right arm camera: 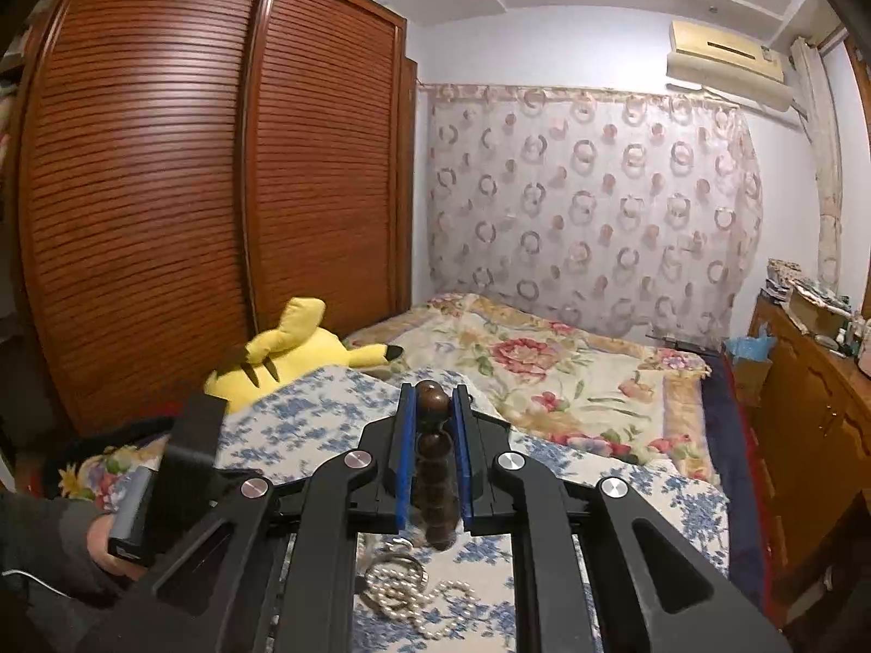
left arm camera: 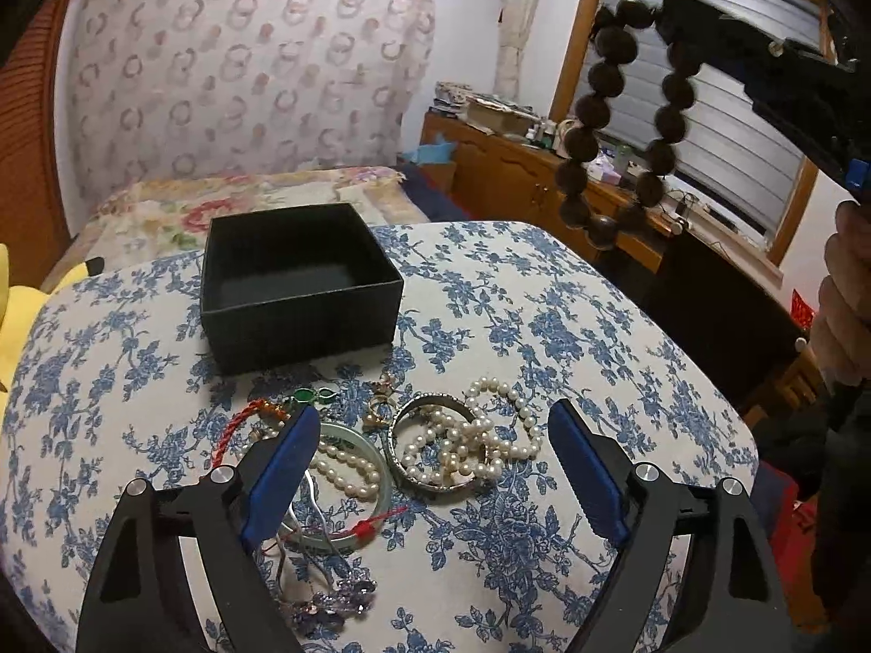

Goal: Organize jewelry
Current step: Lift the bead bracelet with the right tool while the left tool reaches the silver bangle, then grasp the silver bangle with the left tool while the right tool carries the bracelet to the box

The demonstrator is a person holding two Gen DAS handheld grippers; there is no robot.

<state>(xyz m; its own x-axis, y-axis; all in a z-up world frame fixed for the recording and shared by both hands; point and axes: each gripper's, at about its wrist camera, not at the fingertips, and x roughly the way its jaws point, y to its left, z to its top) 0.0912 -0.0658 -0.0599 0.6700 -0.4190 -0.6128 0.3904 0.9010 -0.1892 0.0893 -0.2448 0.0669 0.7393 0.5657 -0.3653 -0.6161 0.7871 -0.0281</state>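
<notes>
Beside the black box, pearls tangle with a bangle.

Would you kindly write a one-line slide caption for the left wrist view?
Open left tongs above pearls and bangles; right tongs hold a dark bead bracelet aloft past the empty black box.
</notes>
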